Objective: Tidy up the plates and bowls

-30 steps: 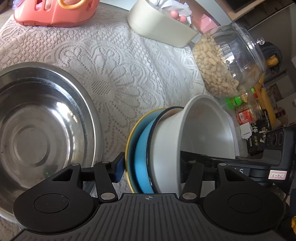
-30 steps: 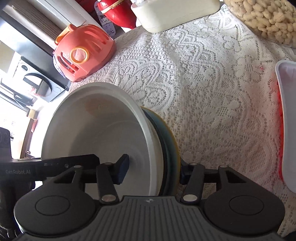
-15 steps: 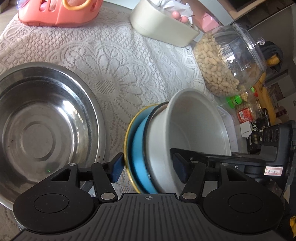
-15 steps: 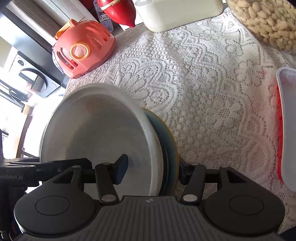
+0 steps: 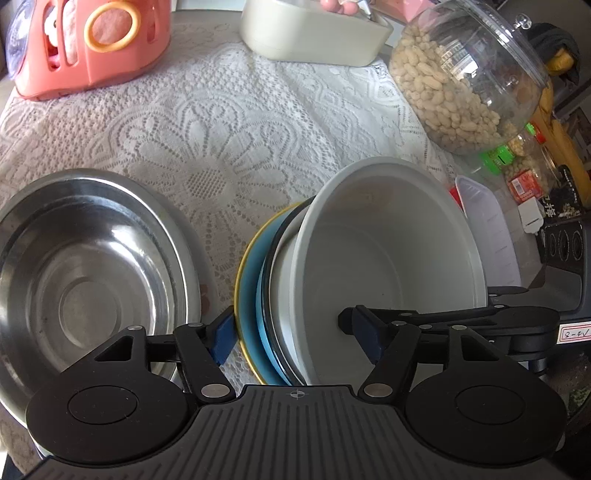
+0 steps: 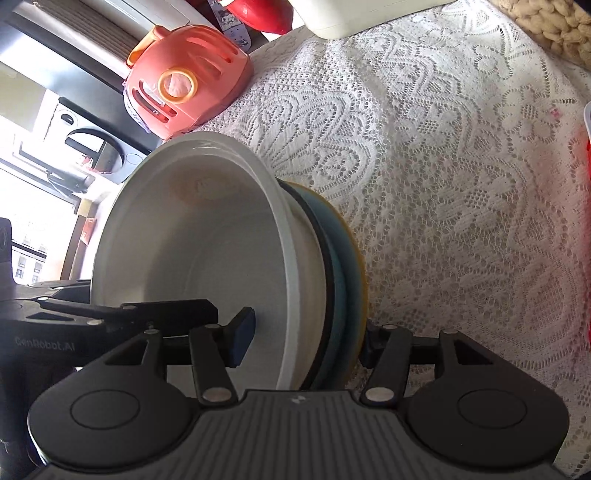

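Note:
A stack of a white bowl (image 5: 388,258), a black-rimmed white dish and a blue plate with a yellow rim (image 5: 247,295) is held on edge above the lace tablecloth. My left gripper (image 5: 295,336) is shut on the stack, one finger behind the plate, one inside the bowl. My right gripper (image 6: 306,339) is shut on the same stack (image 6: 221,251) from the opposite side. A large steel bowl (image 5: 85,280) lies on the table to the left of the stack.
A salmon plastic basket (image 5: 92,44), a cream tub (image 5: 314,33) and a jar of peanuts (image 5: 461,92) stand at the back. A white tray (image 5: 487,236) lies at the right. The lace cloth (image 6: 461,221) spreads under the stack.
Both grippers have carried the stack a little up and toward the table's middle, tilting it slightly. The steel bowl has not moved.

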A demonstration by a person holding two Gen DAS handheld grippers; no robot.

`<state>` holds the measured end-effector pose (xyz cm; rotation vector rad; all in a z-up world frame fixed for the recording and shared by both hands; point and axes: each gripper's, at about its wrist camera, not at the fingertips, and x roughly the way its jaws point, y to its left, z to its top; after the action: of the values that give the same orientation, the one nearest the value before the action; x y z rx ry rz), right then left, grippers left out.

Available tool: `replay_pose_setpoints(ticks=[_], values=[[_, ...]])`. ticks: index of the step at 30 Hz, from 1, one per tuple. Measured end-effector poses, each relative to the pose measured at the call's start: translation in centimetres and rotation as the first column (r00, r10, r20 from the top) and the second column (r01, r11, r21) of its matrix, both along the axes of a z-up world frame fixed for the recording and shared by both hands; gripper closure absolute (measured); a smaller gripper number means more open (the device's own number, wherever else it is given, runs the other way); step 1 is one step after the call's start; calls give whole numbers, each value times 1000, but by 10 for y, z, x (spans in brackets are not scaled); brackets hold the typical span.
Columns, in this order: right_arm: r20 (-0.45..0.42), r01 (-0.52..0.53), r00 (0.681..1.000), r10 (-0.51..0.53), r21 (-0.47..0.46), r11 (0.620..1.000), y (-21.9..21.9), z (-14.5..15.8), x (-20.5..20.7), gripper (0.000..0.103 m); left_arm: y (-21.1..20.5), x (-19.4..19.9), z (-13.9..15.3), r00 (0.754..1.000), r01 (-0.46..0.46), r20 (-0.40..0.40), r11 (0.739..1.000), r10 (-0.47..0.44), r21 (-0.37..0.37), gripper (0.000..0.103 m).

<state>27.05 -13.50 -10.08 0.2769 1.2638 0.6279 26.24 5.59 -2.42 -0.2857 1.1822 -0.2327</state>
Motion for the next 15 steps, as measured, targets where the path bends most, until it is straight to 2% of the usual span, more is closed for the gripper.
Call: replay_pose_setpoints(ticks=[5, 10, 15], values=[[11, 22, 1000, -22, 1, 1000, 0, 2, -2, 47, 9, -3, -3, 1000, -2, 13, 999, 2, -51, 32], [0, 44, 999, -44, 5, 999, 0, -2, -9, 45, 10, -5, -3, 1000, 2, 22, 998, -1, -61, 32], [-1, 53, 999, -53, -20, 998, 4, -2, -16, 43, 21, -7, -5, 1000, -21, -8, 990, 20, -136, 32]])
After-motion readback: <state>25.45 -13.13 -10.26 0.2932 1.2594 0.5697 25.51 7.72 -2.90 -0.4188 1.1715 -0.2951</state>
